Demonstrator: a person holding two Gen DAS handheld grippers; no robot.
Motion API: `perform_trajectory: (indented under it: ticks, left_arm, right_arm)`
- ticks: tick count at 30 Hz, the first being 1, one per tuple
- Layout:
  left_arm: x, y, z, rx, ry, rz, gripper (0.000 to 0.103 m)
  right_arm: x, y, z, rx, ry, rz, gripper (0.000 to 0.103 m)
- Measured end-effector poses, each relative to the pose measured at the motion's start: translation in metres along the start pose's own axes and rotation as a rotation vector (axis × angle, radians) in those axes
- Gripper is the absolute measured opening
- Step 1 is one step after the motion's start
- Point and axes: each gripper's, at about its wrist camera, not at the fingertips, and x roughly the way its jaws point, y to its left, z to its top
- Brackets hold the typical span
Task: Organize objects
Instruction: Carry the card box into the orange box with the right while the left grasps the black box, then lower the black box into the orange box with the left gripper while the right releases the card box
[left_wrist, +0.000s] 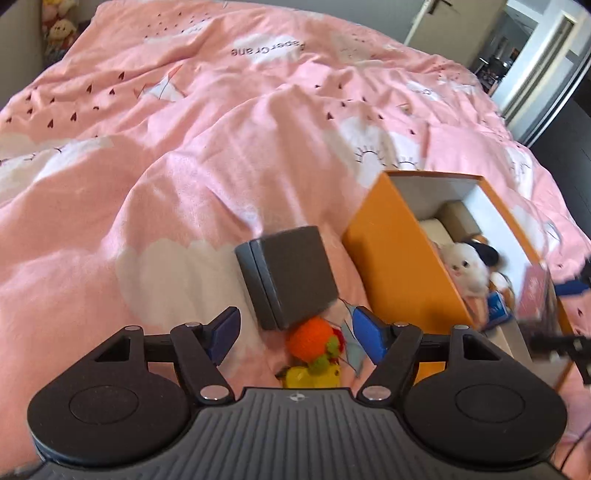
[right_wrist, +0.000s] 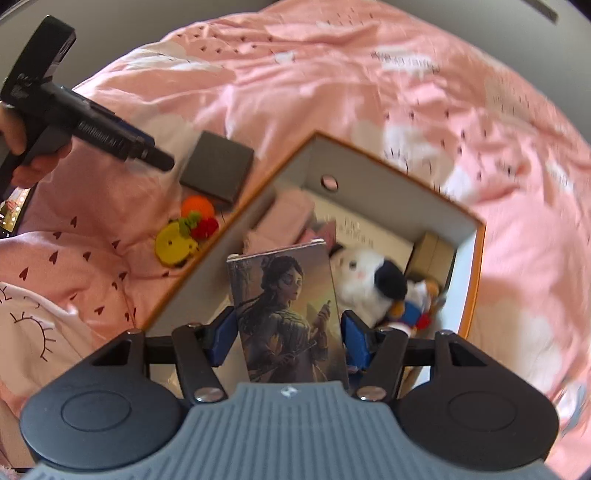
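Note:
An orange box (left_wrist: 395, 254) with a white inside stands open on the pink bedspread; it also shows in the right wrist view (right_wrist: 380, 162). In it lie a white plush toy (right_wrist: 360, 275) and small items. My right gripper (right_wrist: 288, 338) holds a picture card box (right_wrist: 288, 314) showing a woman, above the orange box's near side. My left gripper (left_wrist: 293, 334) is open and empty, low over a dark grey case (left_wrist: 291, 275) and knitted fruit toys (left_wrist: 314, 349), orange, red and yellow, just left of the box.
The rumpled pink duvet (left_wrist: 166, 166) covers the whole bed. Plush toys (left_wrist: 59, 26) sit at the far left corner. A doorway (left_wrist: 535, 55) opens at the far right. A phone (right_wrist: 11, 210) lies at the left edge of the right wrist view.

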Motion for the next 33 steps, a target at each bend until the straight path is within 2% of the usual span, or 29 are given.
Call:
perform_trajectory:
  ticks: [2, 6, 16, 20, 23, 29, 33]
  left_arm:
    - [0.014, 0.007, 0.005, -0.042, 0.003, 0.006, 0.083]
    - [0.041, 0.017, 0.009, -0.126, 0.041, -0.032, 0.085]
    - [0.067, 0.01, 0.01, -0.068, -0.004, -0.007, 0.083]
    - [0.061, 0.006, 0.006, -0.048, -0.041, 0.0, 0.064]
    - [0.053, 0.008, 0.005, -0.086, -0.063, -0.018, 0.054]
    - [0.035, 0.01, 0.002, -0.133, -0.1, -0.043, 0.045]
    - [0.017, 0.007, 0.004, -0.153, -0.134, -0.033, 0.044]
  right_arm:
    - [0.008, -0.009, -0.009, 0.042, 0.028, 0.016, 0.063]
    - [0.02, -0.019, -0.021, 0.077, 0.072, 0.027, 0.063]
    - [0.039, -0.047, -0.036, 0.206, 0.172, 0.091, 0.063]
    - [0.046, -0.051, -0.038, 0.263, 0.224, 0.123, 0.063]
    - [0.054, -0.051, -0.038, 0.302, 0.262, 0.171, 0.063]
    - [0.071, -0.044, -0.033, 0.373, 0.305, 0.254, 0.063]
    - [0.081, -0.039, -0.03, 0.434, 0.321, 0.279, 0.063]
